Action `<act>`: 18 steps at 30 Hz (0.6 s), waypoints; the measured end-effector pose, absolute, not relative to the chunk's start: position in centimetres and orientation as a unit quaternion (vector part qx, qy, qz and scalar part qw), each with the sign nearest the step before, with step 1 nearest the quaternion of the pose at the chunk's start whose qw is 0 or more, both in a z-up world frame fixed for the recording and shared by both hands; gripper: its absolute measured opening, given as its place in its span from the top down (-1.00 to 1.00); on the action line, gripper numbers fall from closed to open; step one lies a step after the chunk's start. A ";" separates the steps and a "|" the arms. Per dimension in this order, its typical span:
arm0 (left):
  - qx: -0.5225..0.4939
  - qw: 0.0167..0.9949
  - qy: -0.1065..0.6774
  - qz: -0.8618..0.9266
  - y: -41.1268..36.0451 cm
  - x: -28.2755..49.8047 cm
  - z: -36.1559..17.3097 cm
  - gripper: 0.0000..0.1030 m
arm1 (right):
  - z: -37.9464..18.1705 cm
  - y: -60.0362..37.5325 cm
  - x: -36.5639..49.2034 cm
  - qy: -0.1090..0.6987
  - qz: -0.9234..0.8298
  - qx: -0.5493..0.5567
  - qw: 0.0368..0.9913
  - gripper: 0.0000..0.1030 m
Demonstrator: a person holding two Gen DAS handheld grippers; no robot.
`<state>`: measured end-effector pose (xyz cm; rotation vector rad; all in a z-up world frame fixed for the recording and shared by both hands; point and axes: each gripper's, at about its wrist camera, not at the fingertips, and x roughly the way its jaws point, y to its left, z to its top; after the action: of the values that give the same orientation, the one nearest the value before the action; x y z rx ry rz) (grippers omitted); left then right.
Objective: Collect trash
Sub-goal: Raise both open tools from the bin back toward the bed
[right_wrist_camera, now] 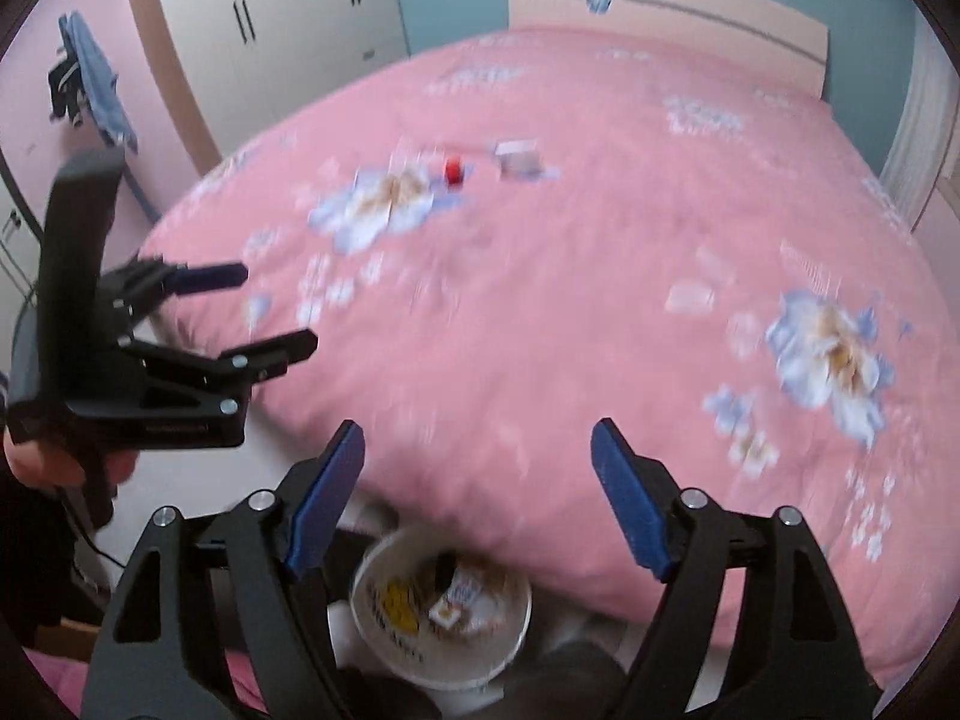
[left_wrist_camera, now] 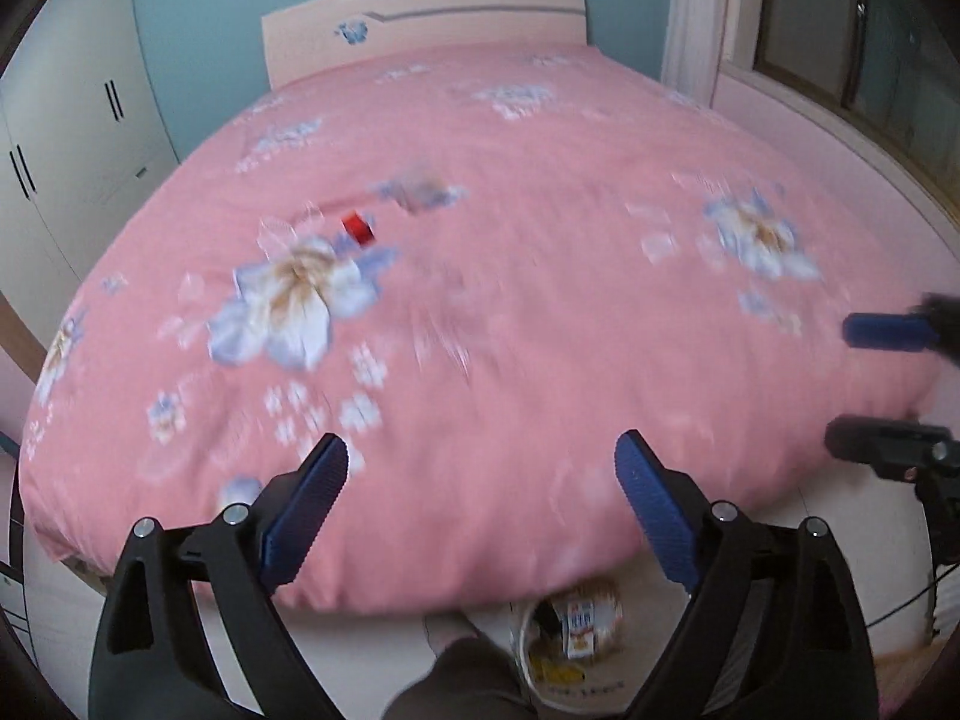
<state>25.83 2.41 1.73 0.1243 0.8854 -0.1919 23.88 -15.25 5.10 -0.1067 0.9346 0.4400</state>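
One bed [left_wrist_camera: 540,300] is filling both views, its pink flowered cover spreading from the headboard [left_wrist_camera: 420,6] at the far edge down to the near edge, where the person is standing. One white bin [right_wrist_camera: 441,606] is sitting on the floor just below that near edge, between the two tools, probably so that anything lifted off the cover can be dropped straight down; it is already holding several wrappers, too blurred to count.

Two grippers are hovering over the near edge, both empty. The left gripper [left_wrist_camera: 480,480] is pointing toward the headboard with its blue pads spread wide and nothing between them. The right gripper [right_wrist_camera: 477,468] is hanging beside it, likewise gaping wide and holding nothing, and it is seemingly being kept open ready for a pick.

Two loose pieces are lying on the cover, well toward the middle and left of centre, far from both tools. The pale small box [right_wrist_camera: 517,157] is resting just beside the red item [right_wrist_camera: 454,170], which is sitting at the edge of a large printed flower. Motion blur is hiding what either piece really is. Judging by the layout, these two are looking like the trash left to collect.
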 end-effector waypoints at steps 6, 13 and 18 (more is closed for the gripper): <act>0.067 0.905 0.414 -0.066 2.6 30.2 3.6 -0.80 | 8.4 -15.0 28.5 0.422 0.210 -0.042 0.881 -0.52; 0.056 0.904 0.422 -0.042 3.4 35.9 3.6 -0.80 | 10.2 -13.6 34.0 0.419 0.216 -0.055 0.881 -0.52; 0.046 0.901 0.430 -0.030 4.5 39.8 2.9 -0.80 | 10.7 -12.7 39.0 0.421 0.218 -0.051 0.879 -0.52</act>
<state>39.75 4.46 2.90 0.0951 0.8902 -0.0626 39.00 -12.66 10.67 -0.1069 0.8774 0.4548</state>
